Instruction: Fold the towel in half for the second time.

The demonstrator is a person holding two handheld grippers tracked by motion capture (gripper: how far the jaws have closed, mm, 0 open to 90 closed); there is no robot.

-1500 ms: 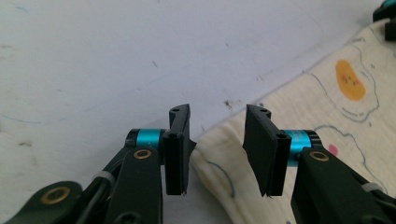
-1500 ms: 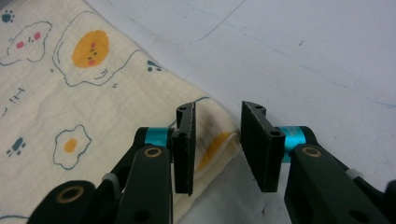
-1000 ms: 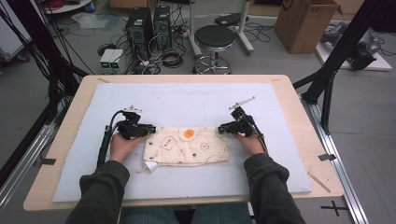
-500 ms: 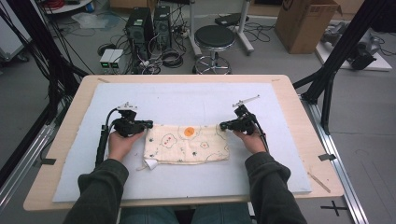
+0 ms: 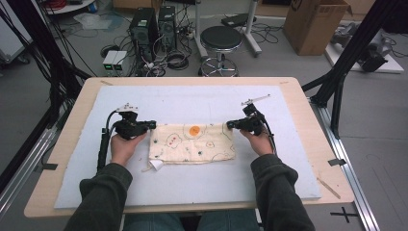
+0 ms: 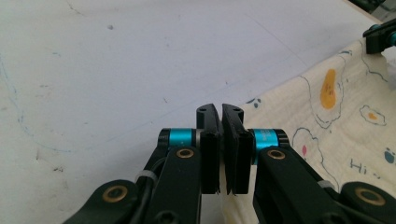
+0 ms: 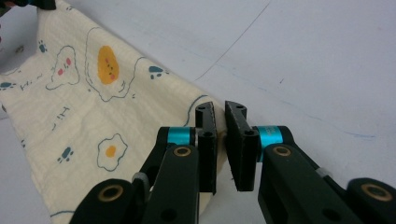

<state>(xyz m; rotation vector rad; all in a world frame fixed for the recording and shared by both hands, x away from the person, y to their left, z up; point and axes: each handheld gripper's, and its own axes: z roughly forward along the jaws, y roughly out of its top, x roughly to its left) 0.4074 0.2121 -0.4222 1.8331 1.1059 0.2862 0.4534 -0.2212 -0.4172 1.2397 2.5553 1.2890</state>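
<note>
A cream cloth (image 5: 192, 143) printed with fried eggs and paw marks lies folded on the white mat (image 5: 192, 103) that covers the table (image 5: 308, 103), about midway between the mat's left and right edges and nearer its front edge. The left gripper (image 5: 150, 124) sits at the cloth's far left corner, and in the left gripper view its jaws have just closed to a narrow slit, pinching the cloth edge there. The right gripper (image 5: 231, 125) sits at the cloth's far right corner; its jaws have also just been closing and stand narrow, clamped on that corner. A small white tag (image 5: 156, 165) sticks out at the cloth's near left corner.
</note>
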